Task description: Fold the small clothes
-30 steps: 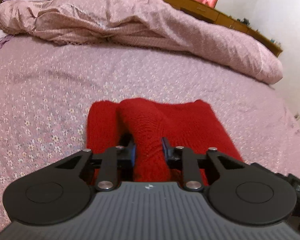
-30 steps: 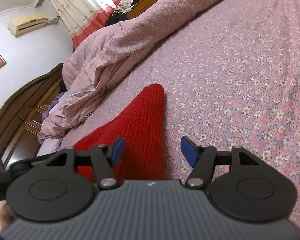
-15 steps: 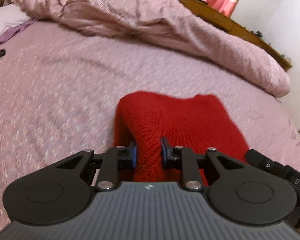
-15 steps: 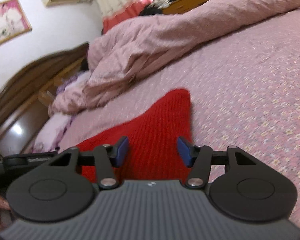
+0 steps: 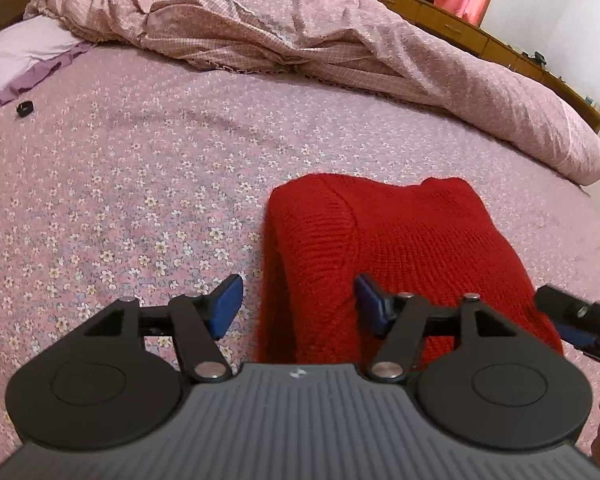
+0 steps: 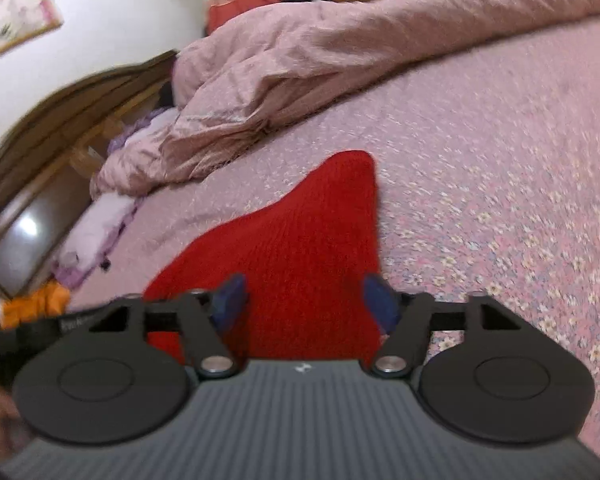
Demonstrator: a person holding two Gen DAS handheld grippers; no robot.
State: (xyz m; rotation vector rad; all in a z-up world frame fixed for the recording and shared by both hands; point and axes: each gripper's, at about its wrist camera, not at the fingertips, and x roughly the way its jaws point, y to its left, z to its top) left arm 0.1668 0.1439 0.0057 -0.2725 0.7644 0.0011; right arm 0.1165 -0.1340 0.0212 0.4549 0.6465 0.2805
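a purple-frilled pillow (image 5: 16, 56) lies at the far left edge of the bed (image 5: 120, 168), and a small black ring-like object (image 5: 25, 109) sits on the floral sheet just beside it. a rumpled pink quilt (image 5: 308, 28) is heaped along the far side of the bed, running off toward the right corner.

the left tool (image 5: 296, 304) hovers low over the sheet with its blue-tipped fingers (image 5: 226, 304) spread wide, gripping nothing. the left finger is over bare sheet; the right one lies over the knit. between them runs the folded left edge of the red knitted garment (image 5: 400, 240), which lies flat on the near right part of the bed, doubled over with a rounded fold along its left side. at the right edge of this view a piece of the other tool shows beside the garment's near right corner.

in the blurred right wrist view, the right tool (image 6: 304, 304) is also spread apart, clasping nothing, its fingers (image 6: 380, 304) straddling the near end of the red knitted garment (image 6: 300, 232), which tapers to a point farther up the bed. a wooden headboard (image 6: 60, 120) and a framed picture (image 6: 16, 8) stand at the left, with something orange (image 6: 36, 304) near the bed's left edge.
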